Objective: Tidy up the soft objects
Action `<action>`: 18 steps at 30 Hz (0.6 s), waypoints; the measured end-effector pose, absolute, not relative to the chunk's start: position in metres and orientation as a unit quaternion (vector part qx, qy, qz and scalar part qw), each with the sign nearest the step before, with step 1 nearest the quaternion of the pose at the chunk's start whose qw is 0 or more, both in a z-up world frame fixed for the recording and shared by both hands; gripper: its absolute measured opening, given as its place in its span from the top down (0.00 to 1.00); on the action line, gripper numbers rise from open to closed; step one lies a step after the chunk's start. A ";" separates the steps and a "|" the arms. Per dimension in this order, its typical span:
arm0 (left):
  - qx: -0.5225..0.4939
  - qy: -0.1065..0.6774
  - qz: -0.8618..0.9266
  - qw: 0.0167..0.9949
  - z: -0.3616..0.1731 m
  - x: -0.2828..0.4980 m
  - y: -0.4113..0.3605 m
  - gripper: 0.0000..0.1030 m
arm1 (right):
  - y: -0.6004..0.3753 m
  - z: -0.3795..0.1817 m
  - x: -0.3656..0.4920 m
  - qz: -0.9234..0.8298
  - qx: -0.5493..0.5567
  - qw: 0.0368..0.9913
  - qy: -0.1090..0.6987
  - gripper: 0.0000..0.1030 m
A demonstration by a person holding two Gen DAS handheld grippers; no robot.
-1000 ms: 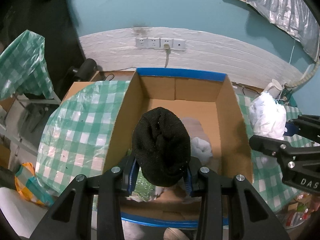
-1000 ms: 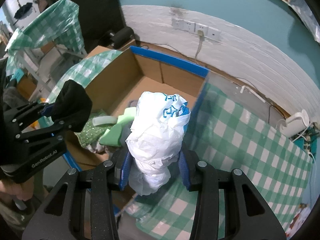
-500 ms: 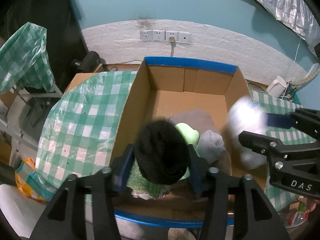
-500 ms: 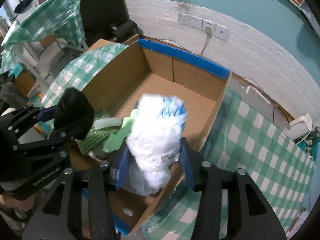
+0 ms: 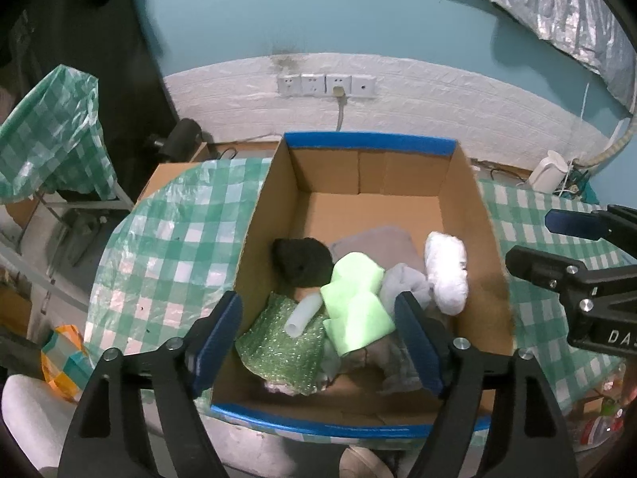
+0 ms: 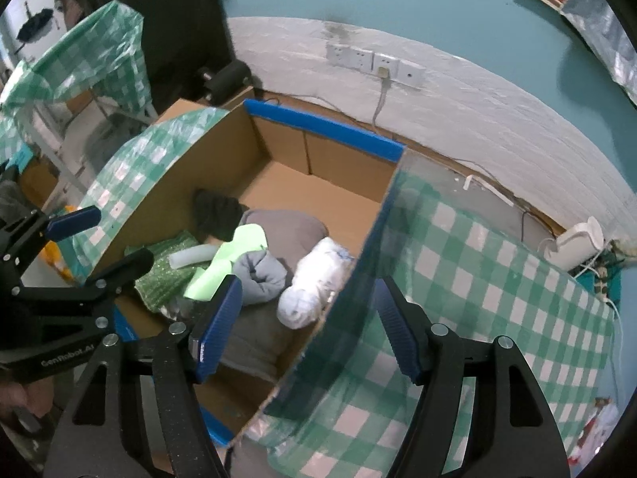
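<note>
A cardboard box with blue-taped rims holds soft things. A black knit hat lies by its left wall. A white plastic bag bundle lies by its right wall. Between them sit a pale green foam piece, green bubble wrap, a white tube and grey cloth. My left gripper hangs over the box's near end, its jaws opening with nothing between them. My right gripper hovers over the box's right wall, jaws also opening and holding nothing.
A green checked plastic cloth covers the table on both sides of the box. A white kettle stands at the far right by the wall. Wall sockets with a cable sit behind the box.
Both grippers opened. The black hat dropped from the left one into the box, and the white bag bundle dropped from the right one into the box.
</note>
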State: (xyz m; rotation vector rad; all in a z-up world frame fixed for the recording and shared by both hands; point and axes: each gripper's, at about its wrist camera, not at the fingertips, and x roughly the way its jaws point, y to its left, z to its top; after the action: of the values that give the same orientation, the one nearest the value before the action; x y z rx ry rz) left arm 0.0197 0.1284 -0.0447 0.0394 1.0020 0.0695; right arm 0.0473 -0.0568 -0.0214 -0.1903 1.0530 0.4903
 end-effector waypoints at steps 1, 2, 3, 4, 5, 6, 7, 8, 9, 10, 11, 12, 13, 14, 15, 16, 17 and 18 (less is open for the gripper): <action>0.019 0.479 0.032 0.877 -0.043 0.018 0.127 0.20 | -0.059 -0.019 0.046 0.230 -0.088 0.834 0.494 0.31; 0.019 0.476 0.029 0.879 -0.040 0.016 0.126 0.20 | -0.064 -0.014 0.044 0.227 -0.086 0.838 0.489 0.30; 0.019 0.473 0.027 0.881 -0.038 0.015 0.124 0.20 | -0.066 -0.011 0.043 0.225 -0.084 0.840 0.486 0.30; 0.021 0.469 0.024 0.883 -0.034 0.012 0.122 0.19 | -0.070 -0.007 0.041 0.224 -0.080 0.843 0.482 0.29; 0.023 0.467 0.021 0.884 -0.032 0.010 0.120 0.19 | -0.073 -0.004 0.039 0.224 -0.076 0.845 0.479 0.29; 0.025 0.464 0.017 0.885 -0.029 0.008 0.117 0.17 | -0.076 -0.002 0.038 0.223 -0.073 0.847 0.478 0.29; 0.026 0.462 0.015 0.886 -0.027 0.007 0.116 0.14 | -0.079 0.001 0.037 0.223 -0.070 0.848 0.476 0.29; 0.027 0.460 0.011 0.888 -0.024 0.005 0.114 0.14 | -0.083 0.004 0.035 0.222 -0.067 0.850 0.473 0.29; 0.027 0.458 0.009 0.888 -0.023 0.004 0.112 0.14 | -0.086 0.006 0.033 0.222 -0.064 0.851 0.471 0.29; 0.027 0.455 0.004 0.890 -0.020 0.003 0.110 0.14 | -0.088 0.008 0.031 0.222 -0.062 0.853 0.469 0.29; 0.026 0.453 0.002 0.891 -0.018 0.002 0.108 0.14 | -0.090 0.010 0.030 0.222 -0.061 0.854 0.467 0.29; 0.026 0.451 0.001 0.892 -0.017 0.001 0.106 0.14 | -0.092 0.011 0.028 0.222 -0.059 0.855 0.466 0.29; 0.026 0.451 -0.001 0.892 -0.015 0.000 0.104 0.14 | -0.095 0.013 0.026 0.222 -0.057 0.856 0.464 0.29; 0.027 0.452 -0.004 0.892 -0.015 0.000 0.102 0.14 | -0.099 0.014 0.024 0.221 -0.055 0.857 0.462 0.28; 0.028 0.453 -0.006 0.891 -0.014 -0.001 0.100 0.14 | -0.103 0.015 0.022 0.220 -0.052 0.857 0.462 0.28; 0.030 0.452 -0.009 0.891 -0.013 -0.002 0.097 0.14 | -0.105 0.015 0.020 0.219 -0.050 0.858 0.463 0.28; 0.031 0.452 -0.011 0.892 -0.013 -0.002 0.096 0.14 | -0.110 0.015 0.018 0.218 -0.048 0.858 0.462 0.28; 0.033 0.451 -0.012 0.892 -0.012 -0.003 0.094 0.14 | -0.112 0.015 0.017 0.217 -0.046 0.859 0.462 0.28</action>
State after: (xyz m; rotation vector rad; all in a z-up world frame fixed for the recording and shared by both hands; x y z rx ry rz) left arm -0.0028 0.0942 -0.0122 0.0678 0.9359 -0.0242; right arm 0.0173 -0.1121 0.0151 -0.0975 0.9706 0.4550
